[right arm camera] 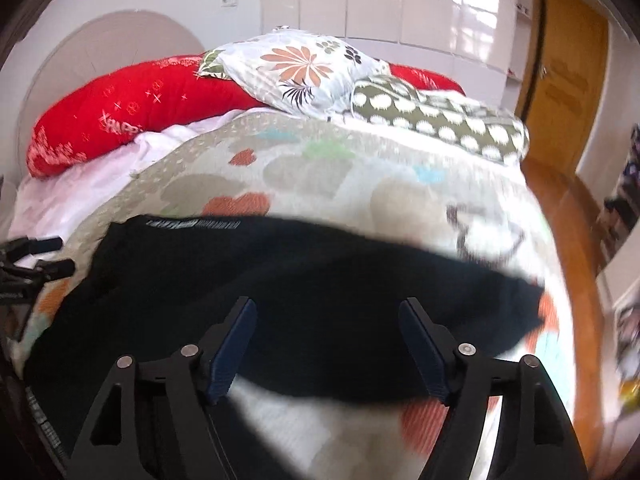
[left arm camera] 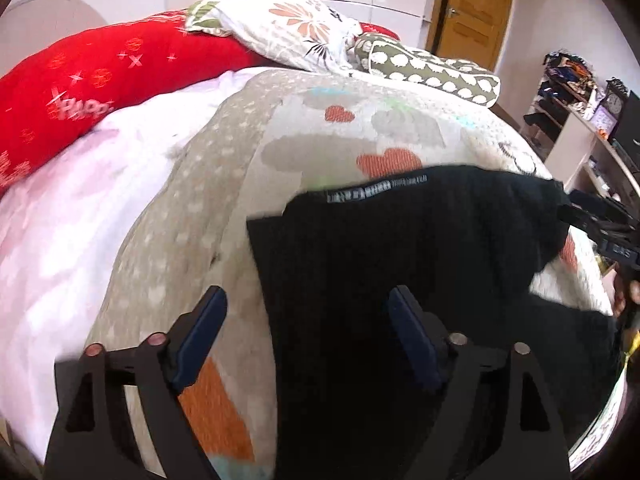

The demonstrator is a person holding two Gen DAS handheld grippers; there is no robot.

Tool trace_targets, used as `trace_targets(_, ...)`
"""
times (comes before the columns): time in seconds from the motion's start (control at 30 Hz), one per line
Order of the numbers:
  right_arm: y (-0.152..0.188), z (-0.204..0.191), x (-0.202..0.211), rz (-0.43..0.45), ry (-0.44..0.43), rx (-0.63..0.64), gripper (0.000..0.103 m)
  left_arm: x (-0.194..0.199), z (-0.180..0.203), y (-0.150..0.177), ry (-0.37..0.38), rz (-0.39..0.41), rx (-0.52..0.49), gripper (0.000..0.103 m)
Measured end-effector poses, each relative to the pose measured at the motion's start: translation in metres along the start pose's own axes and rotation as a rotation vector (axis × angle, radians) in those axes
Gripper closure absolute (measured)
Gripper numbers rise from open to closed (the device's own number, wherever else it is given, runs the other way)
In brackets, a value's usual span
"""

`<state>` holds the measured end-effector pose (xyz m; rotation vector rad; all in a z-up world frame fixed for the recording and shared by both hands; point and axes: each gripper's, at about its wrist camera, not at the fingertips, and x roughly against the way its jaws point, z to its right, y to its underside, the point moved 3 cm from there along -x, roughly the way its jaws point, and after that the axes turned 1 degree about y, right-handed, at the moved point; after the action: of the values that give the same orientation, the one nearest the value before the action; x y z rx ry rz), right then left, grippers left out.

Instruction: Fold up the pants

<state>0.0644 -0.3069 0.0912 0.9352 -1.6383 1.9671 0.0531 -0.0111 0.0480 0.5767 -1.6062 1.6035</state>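
Black pants lie folded over on the patterned blanket of a bed, waistband label toward the pillows. My left gripper is open above the pants' left edge and holds nothing. In the right wrist view the pants spread across the blanket. My right gripper is open just above the pants' near edge, empty. The right gripper also shows at the right edge of the left wrist view. The left gripper shows at the left edge of the right wrist view.
A red pillow, a floral pillow and a green dotted pillow lie at the head of the bed. A white sheet is on the left. A wooden door and cluttered shelves stand on the right.
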Motion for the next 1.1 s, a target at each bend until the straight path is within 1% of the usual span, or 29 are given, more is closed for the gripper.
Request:
trace_targets(0.07, -0.017, 0.002, -0.024, -0.028, -0.018, 0.036, 0.022, -0.015, -0.005, -0.013, 0.026, -0.030, -0.013, 0.018)
trace_targets(0.13, -0.027, 0.002, -0.044, -0.058, -0.020, 0.069, 0.022, -0.028, -0.005, -0.022, 0.034, -0.053, -0.049, 0.018)
trace_targets(0.2, -0.034, -0.001, -0.063, -0.079, -0.046, 0.102, 0.022, -0.042, -0.004, -0.031, 0.045, -0.076, -0.092, 0.018)
trace_targets(0.27, -0.040, -0.001, -0.083, -0.108, -0.069, 0.131, 0.022, -0.051, -0.001, -0.037, 0.077, -0.092, -0.128, 0.018)
trace_targets(0.33, -0.044, -0.003, -0.100, -0.138, -0.081, 0.156, 0.022, -0.061, 0.003, -0.044, 0.097, -0.097, -0.166, 0.018)
trace_targets(0.43, -0.044, -0.007, -0.121, -0.178, -0.112, 0.202, 0.022, -0.081, 0.008, -0.050, 0.078, -0.129, -0.229, 0.018)
trace_targets(0.5, -0.042, -0.011, -0.134, -0.200, -0.117, 0.248, 0.022, -0.095, 0.012, -0.052, 0.087, -0.161, -0.262, 0.018)
trace_targets(0.57, -0.039, -0.015, -0.142, -0.218, -0.116, 0.273, 0.022, -0.106, 0.015, -0.052, 0.079, -0.183, -0.292, 0.018)
trace_targets(0.6, -0.039, -0.015, -0.144, -0.211, -0.117, 0.277, 0.023, -0.110, 0.017, -0.053, 0.089, -0.187, -0.305, 0.018)
trace_targets(0.67, -0.039, -0.015, -0.147, -0.216, -0.131, 0.247, 0.028, -0.114, 0.020, -0.056, 0.103, -0.175, -0.319, 0.017)
trace_targets(0.7, -0.038, -0.014, -0.149, -0.230, -0.158, 0.210, 0.046, -0.117, 0.020, -0.059, 0.111, -0.182, -0.315, 0.019)
trace_targets(0.73, -0.038, -0.013, -0.149, -0.232, -0.179, 0.179, 0.060, -0.120, 0.019, -0.060, 0.126, -0.188, -0.301, 0.024)
trace_targets(0.77, -0.039, -0.014, -0.147, -0.220, -0.171, 0.174, 0.068, -0.121, 0.019, -0.062, 0.146, -0.190, -0.285, 0.044)
trace_targets(0.8, -0.039, -0.015, -0.144, -0.210, -0.152, 0.182, 0.091, -0.120, 0.019, -0.065, 0.166, -0.192, -0.280, 0.055)
trace_targets(0.83, -0.038, -0.015, -0.140, -0.206, -0.141, 0.187, 0.094, -0.118, 0.021, -0.066, 0.158, -0.189, -0.290, 0.060)
trace_targets(0.87, -0.039, -0.015, -0.134, -0.197, -0.136, 0.181, 0.095, -0.114, 0.024, -0.066, 0.168, -0.191, -0.305, 0.076)
trace_targets(0.9, -0.040, -0.013, -0.124, -0.178, -0.128, 0.169, 0.096, -0.110, 0.027, -0.067, 0.197, -0.195, -0.301, 0.089)
trace_targets(0.93, -0.042, -0.013, -0.116, -0.159, -0.122, 0.166, 0.096, -0.105, 0.029, -0.067, 0.191, -0.185, -0.305, 0.089)
trace_targets(0.97, -0.044, -0.013, -0.104, -0.133, -0.117, 0.166, 0.096, -0.096, 0.032, -0.068, 0.167, -0.161, -0.326, 0.089)
trace_targets(1.03, -0.049, -0.011, -0.073, -0.074, -0.097, 0.166, 0.096, -0.078, 0.036, -0.073, 0.159, -0.118, -0.332, 0.090)
trace_targets(1.1, -0.052, -0.008, -0.037, -0.013, -0.093, 0.156, 0.096, -0.051, 0.039, -0.080, 0.166, -0.065, -0.327, 0.090)
